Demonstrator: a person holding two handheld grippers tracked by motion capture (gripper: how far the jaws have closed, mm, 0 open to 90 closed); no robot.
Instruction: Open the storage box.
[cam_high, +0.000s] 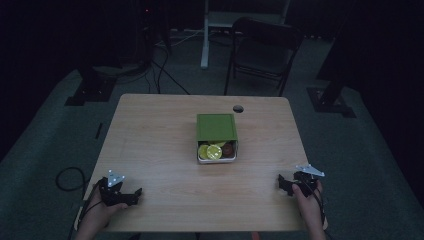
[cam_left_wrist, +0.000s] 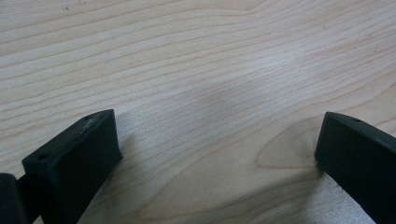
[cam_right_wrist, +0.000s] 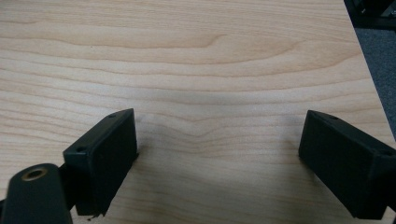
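A small metal tin (cam_high: 217, 159) with a green lid (cam_high: 216, 126) slid partly back sits at the middle of the wooden table (cam_high: 160, 140). Yellow and red round pieces (cam_high: 214, 151) lie in its uncovered front part. My left gripper (cam_high: 131, 196) rests near the table's front left corner, held by a hand. In the left gripper view its jaws stand wide apart over bare wood, and the left gripper (cam_left_wrist: 217, 140) holds nothing. My right gripper (cam_high: 286, 184) rests near the front right corner, open too. The right gripper (cam_right_wrist: 219, 140) has only wood grain between its jaws.
A round cable hole (cam_high: 238, 108) lies near the table's far edge. A dark folding chair (cam_high: 262, 50) and a white stand (cam_high: 206, 35) are behind the table. Cables (cam_high: 70, 177) lie on the grey floor at left. In the right gripper view the table edge (cam_right_wrist: 369, 74) runs along the right.
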